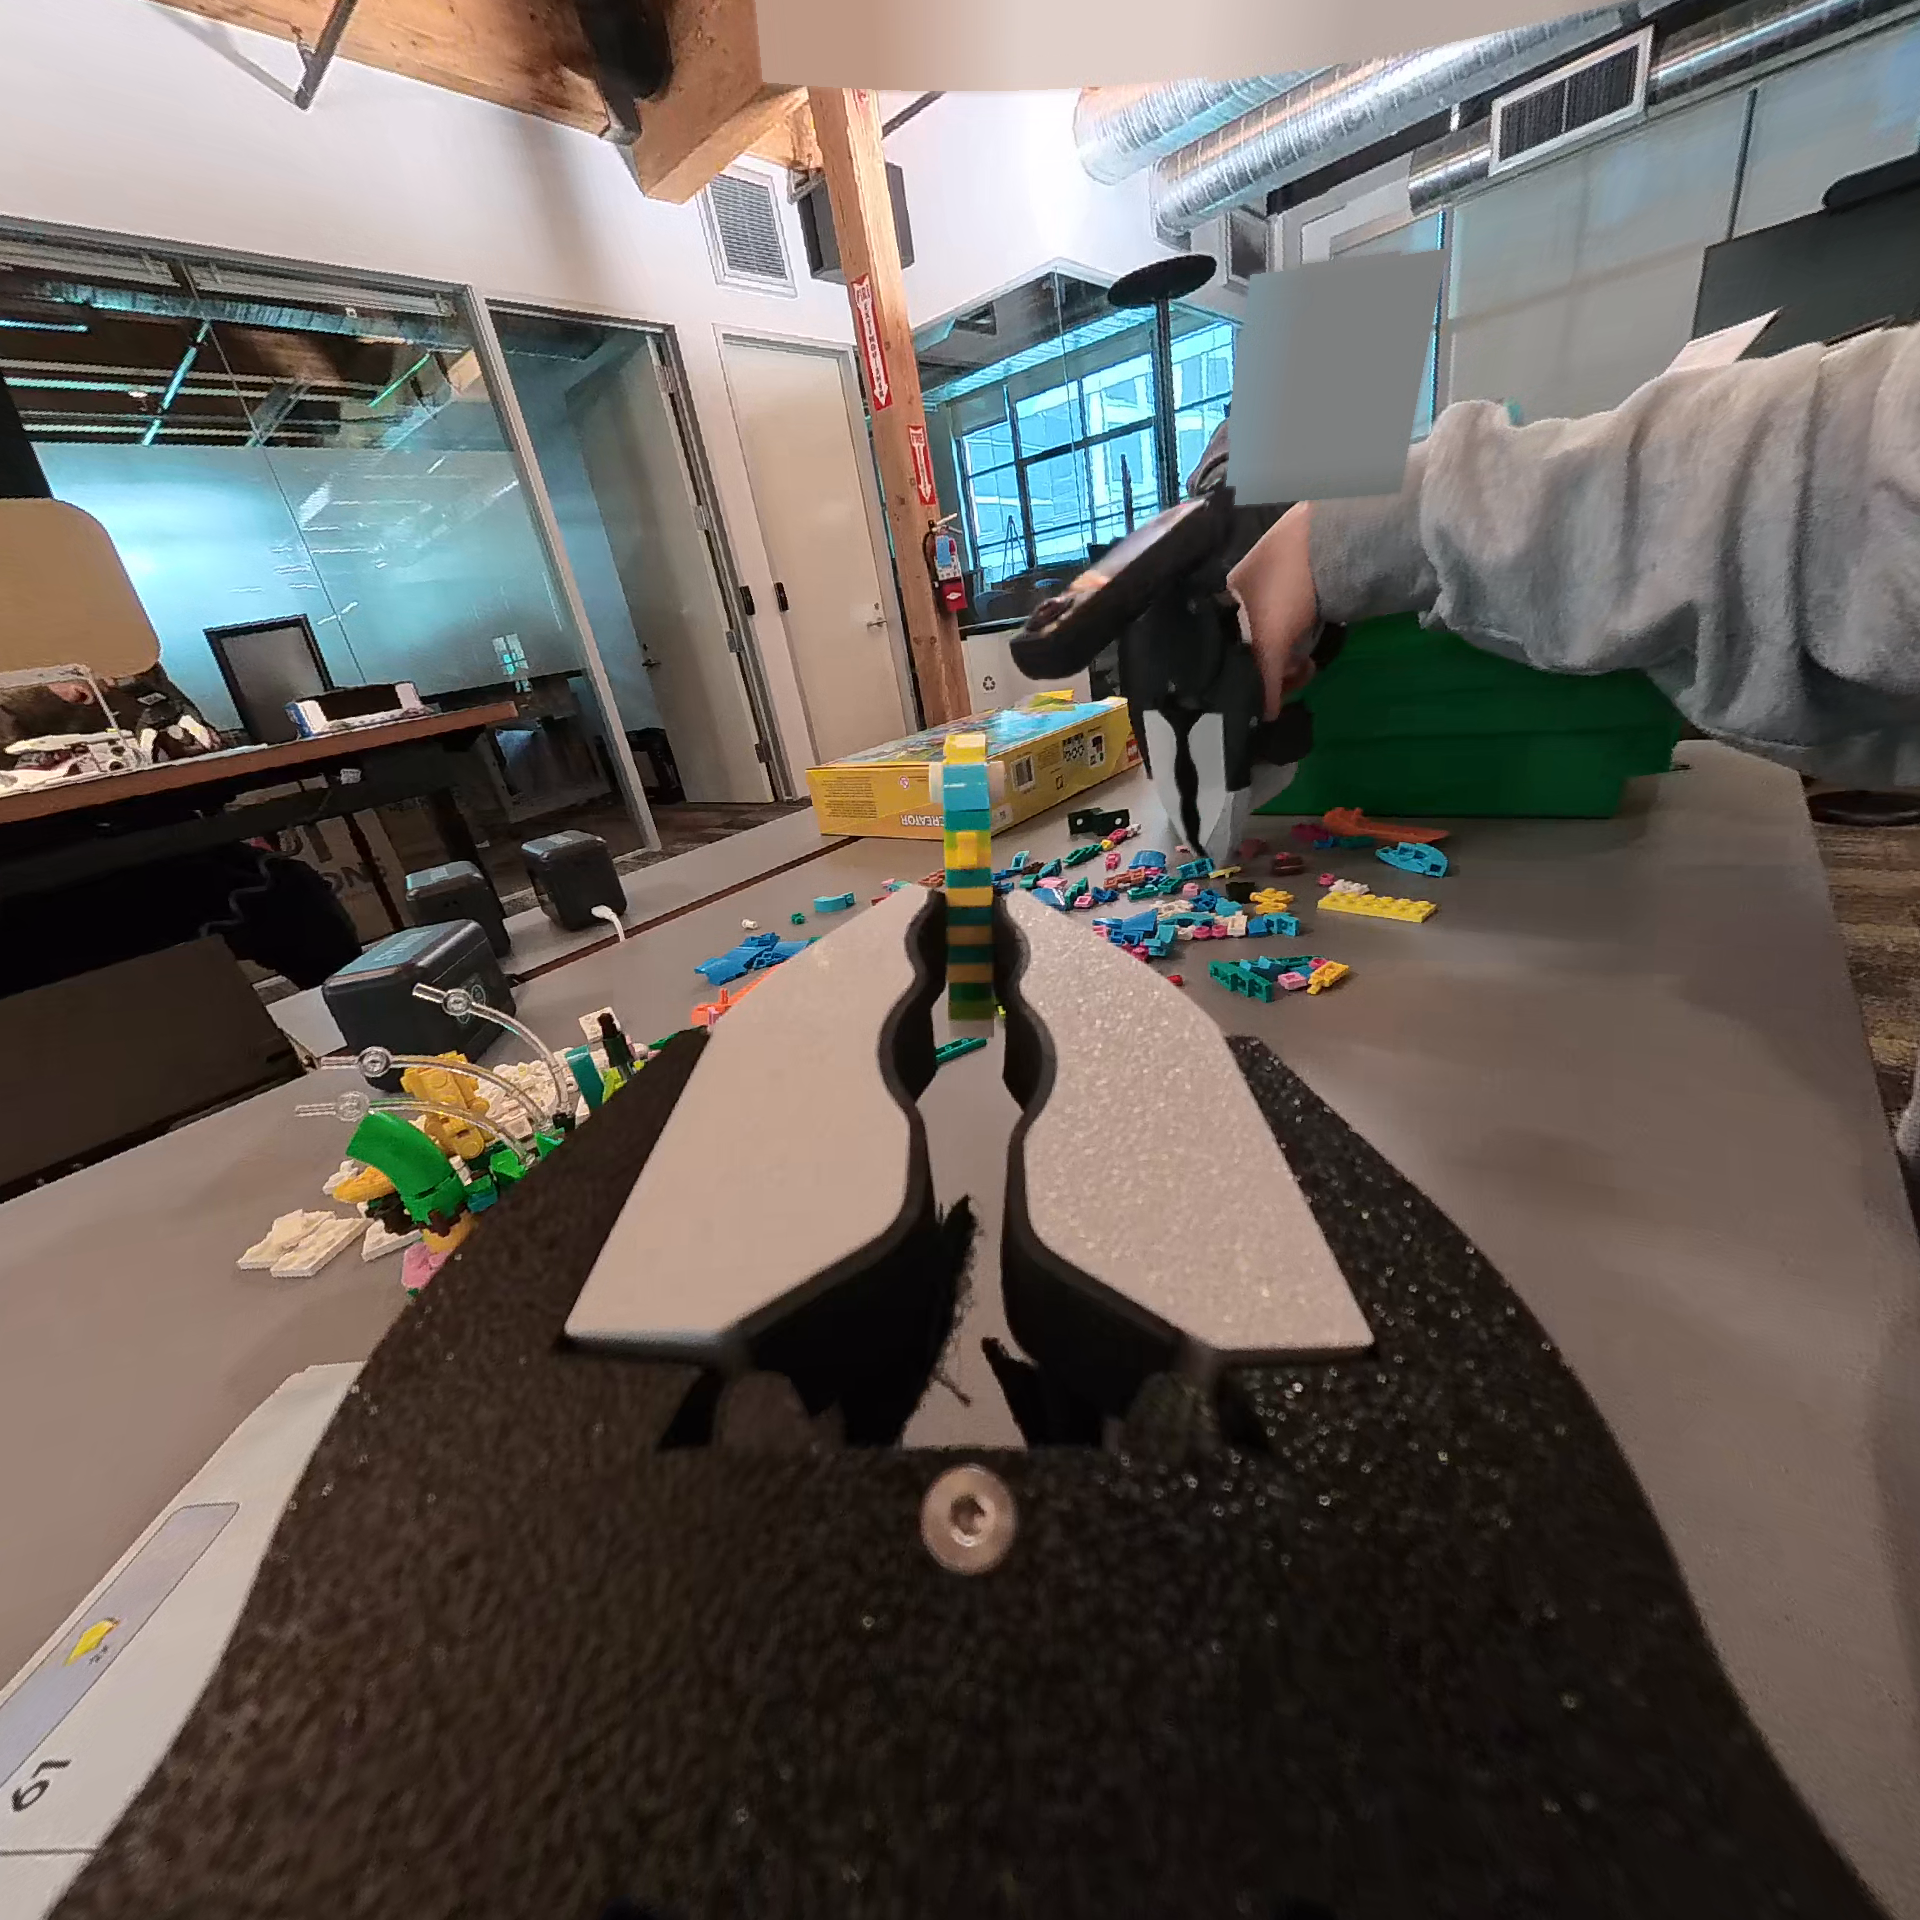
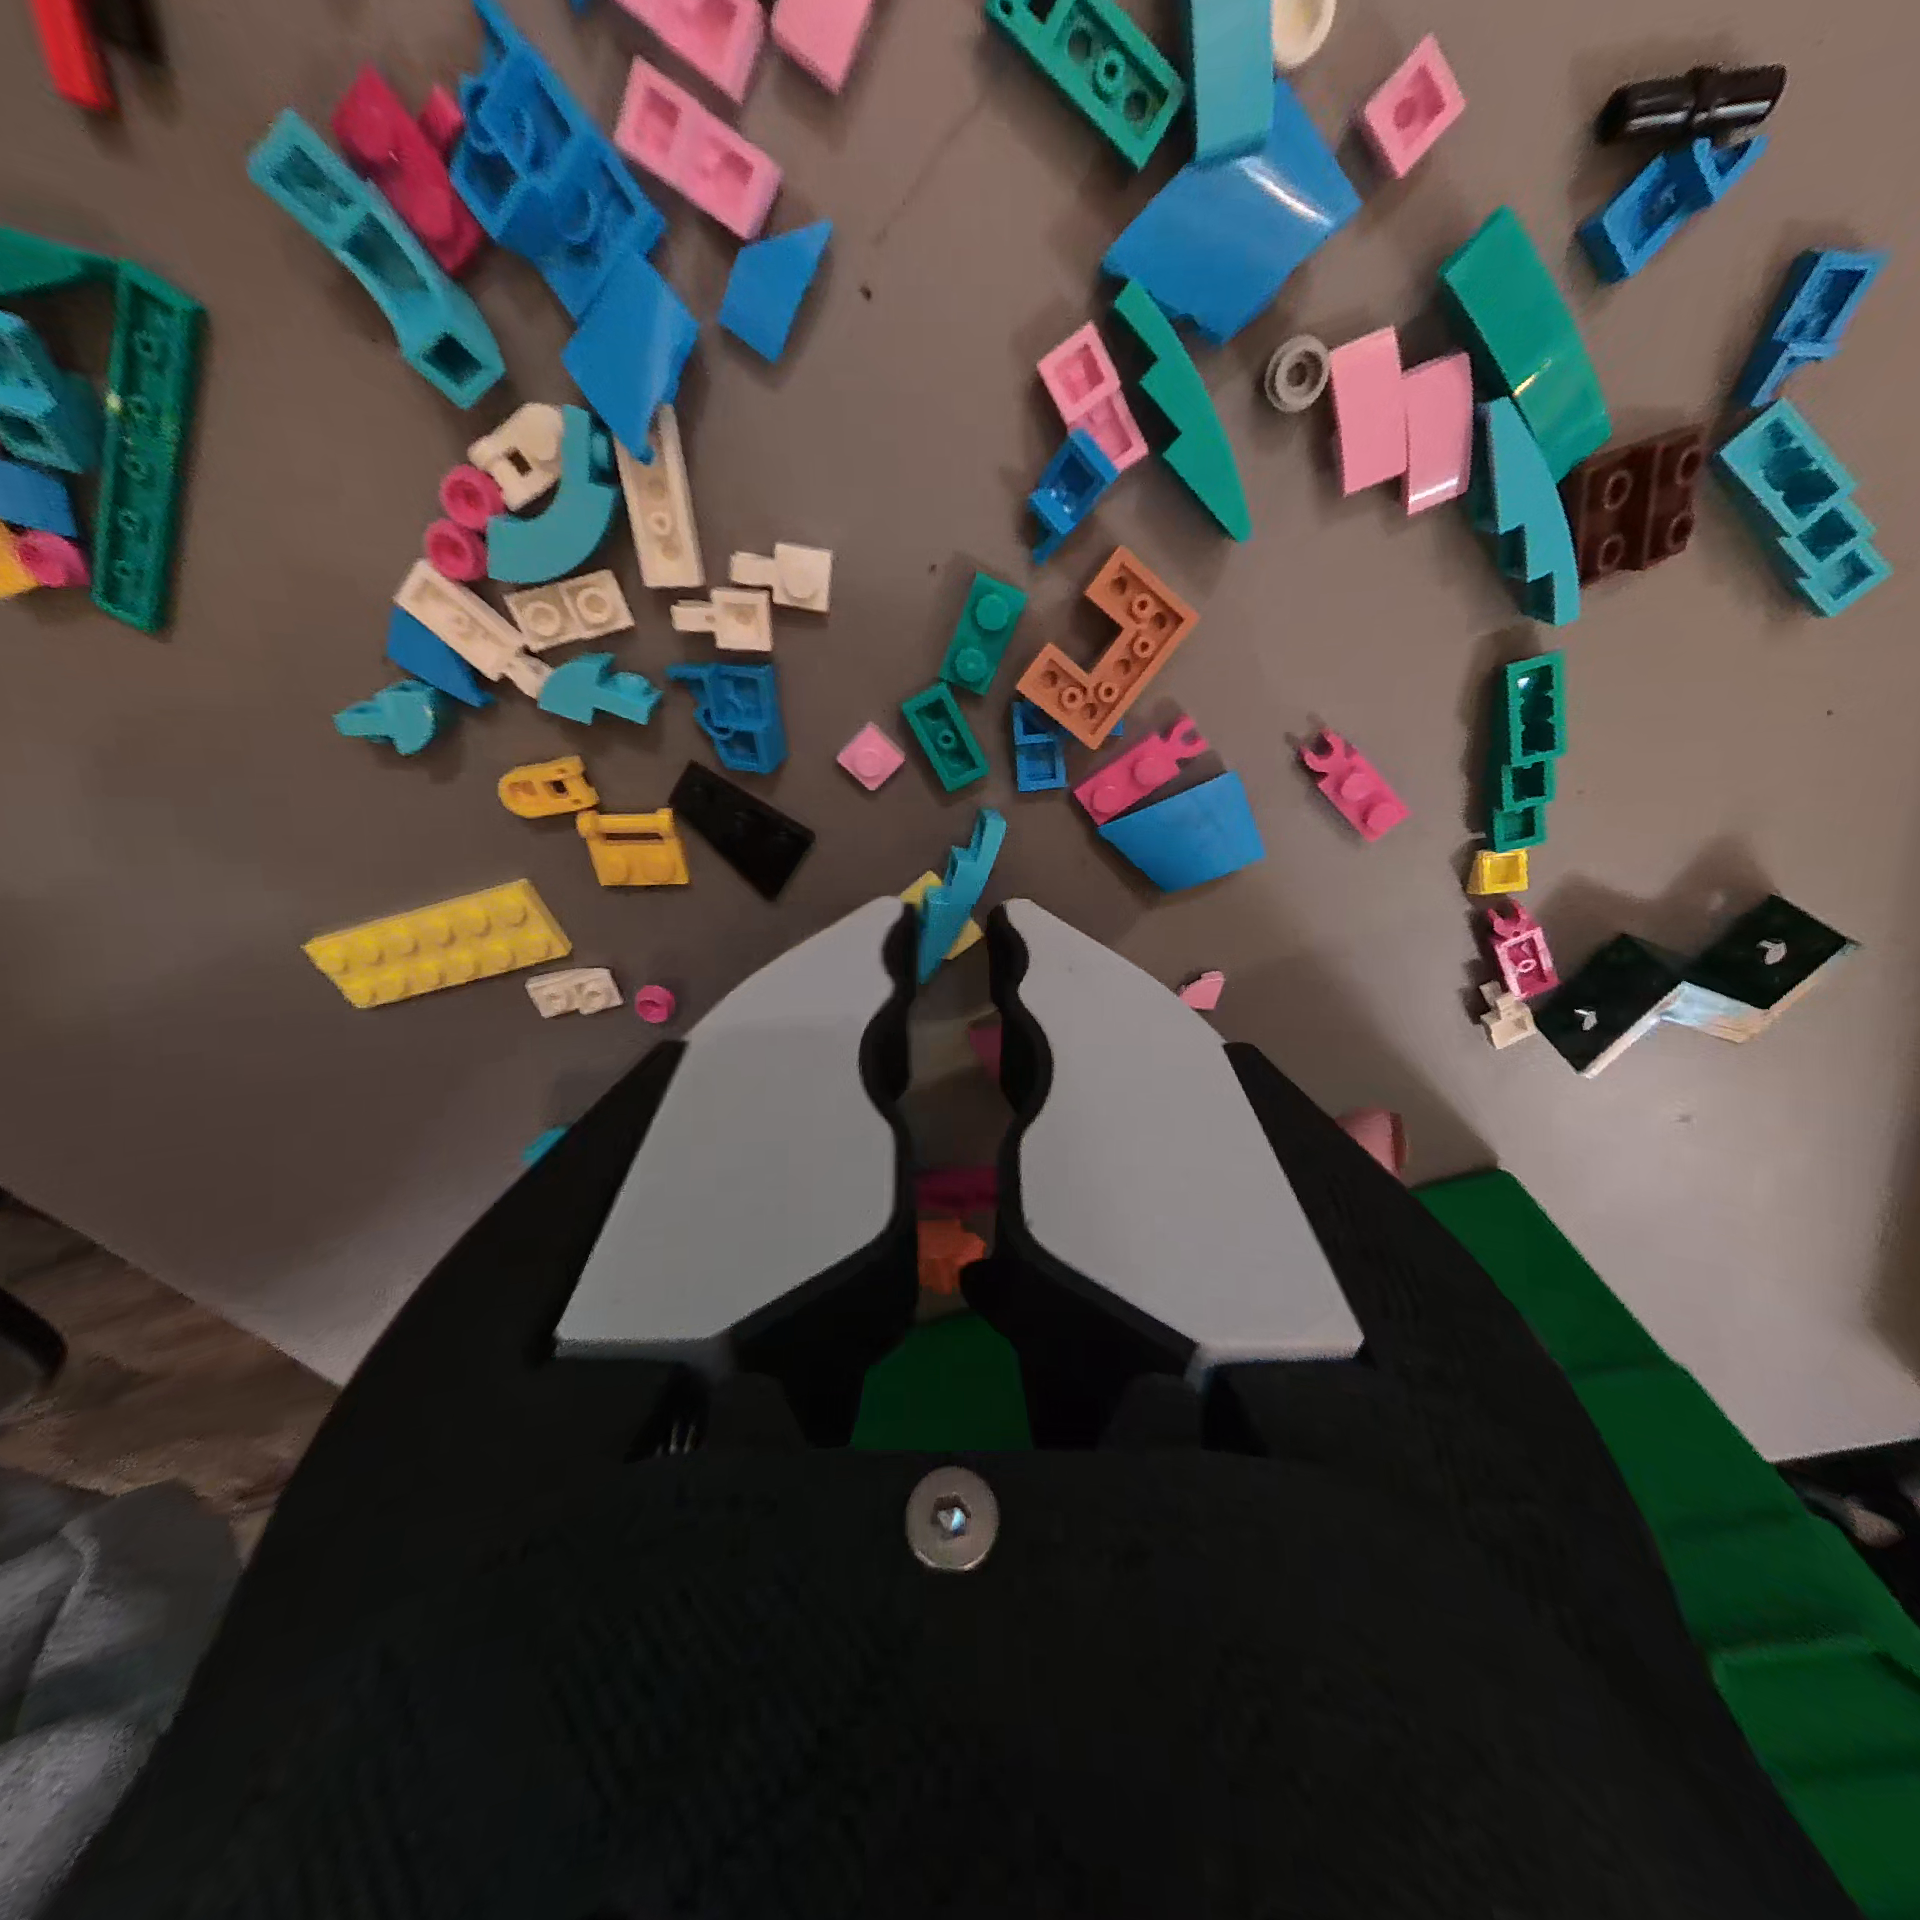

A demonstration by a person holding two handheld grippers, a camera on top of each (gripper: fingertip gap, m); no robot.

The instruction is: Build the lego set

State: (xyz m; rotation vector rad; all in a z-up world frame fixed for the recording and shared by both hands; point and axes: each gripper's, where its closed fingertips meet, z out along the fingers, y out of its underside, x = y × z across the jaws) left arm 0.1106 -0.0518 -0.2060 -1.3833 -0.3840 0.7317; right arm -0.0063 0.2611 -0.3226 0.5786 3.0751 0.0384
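In the left wrist view my left gripper (image 1: 968,914) is shut on a slim upright tower of stacked yellow, teal and green lego plates (image 1: 966,831), whose top rises above the fingertips. Farther off, my right gripper (image 1: 1205,821), held by a hand in a grey sleeve, points down into a scatter of loose lego pieces (image 1: 1174,914) on the grey table (image 1: 1558,1091). In the right wrist view my right gripper (image 2: 948,920) is shut on a small turquoise piece (image 2: 966,883) just above the pile of loose pieces (image 2: 1039,675).
A yellow lego box (image 1: 977,769) and green bins (image 1: 1475,727) stand at the back; a green bin (image 2: 1662,1507) lies under my right gripper. A partly built green and yellow model (image 1: 436,1143) sits left. A booklet (image 1: 104,1610) lies front left. A yellow plate (image 2: 436,956) lies nearby.
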